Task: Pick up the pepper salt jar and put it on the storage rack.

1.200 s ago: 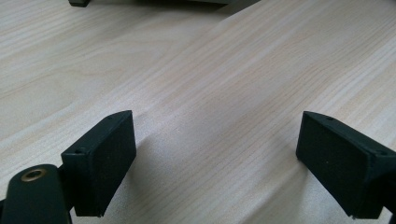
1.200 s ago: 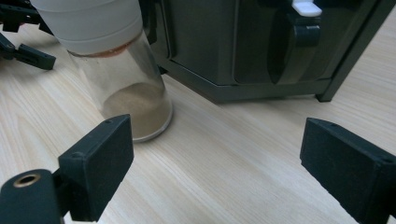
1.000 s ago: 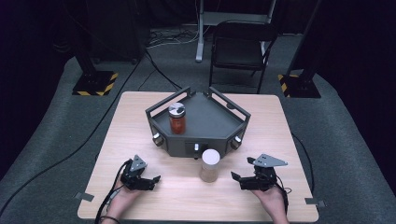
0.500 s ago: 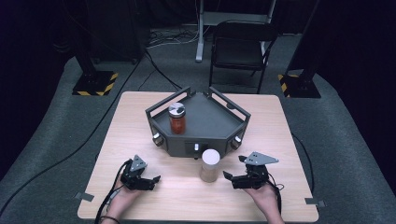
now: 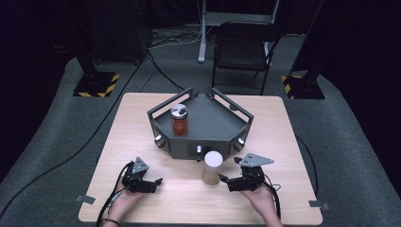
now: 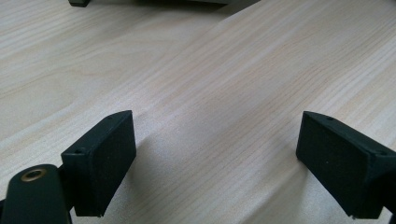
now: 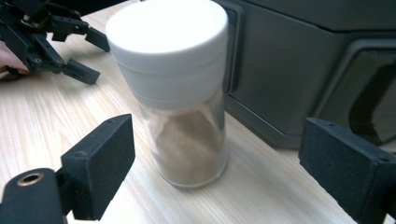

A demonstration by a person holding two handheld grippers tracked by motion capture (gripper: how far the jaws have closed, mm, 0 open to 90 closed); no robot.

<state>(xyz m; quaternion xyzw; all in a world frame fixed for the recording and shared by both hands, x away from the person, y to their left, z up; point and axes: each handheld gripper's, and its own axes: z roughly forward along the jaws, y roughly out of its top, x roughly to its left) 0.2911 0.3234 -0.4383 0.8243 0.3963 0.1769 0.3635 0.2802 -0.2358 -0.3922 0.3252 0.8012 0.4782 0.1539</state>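
Tongs on the right [image 7: 215, 168] stand wide, pads clear of the white-lidded jar [image 7: 180, 93] that sits upright between them on the worktop [image 5: 142, 123], just before the grey tray [image 5: 213, 118]. Left tongs [image 6: 215, 163] gape wide over bare wood, holding nothing.

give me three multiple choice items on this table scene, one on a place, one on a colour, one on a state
1. Where does the glass jar of red spice with the silver lid stand?
A. on the dark grey angular tray
B. on the wooden table
C. on the chair

2. What colour is the lid of the clear glass jar of tan powder?
A. red
B. white
C. black

3. How is the right gripper?
A. shut on the jar
B. open, jar between its jaws
C. open, pointing away

A: it sits inside the tray's rim. B: the cap is white. B: both pads stand clear of the glass.
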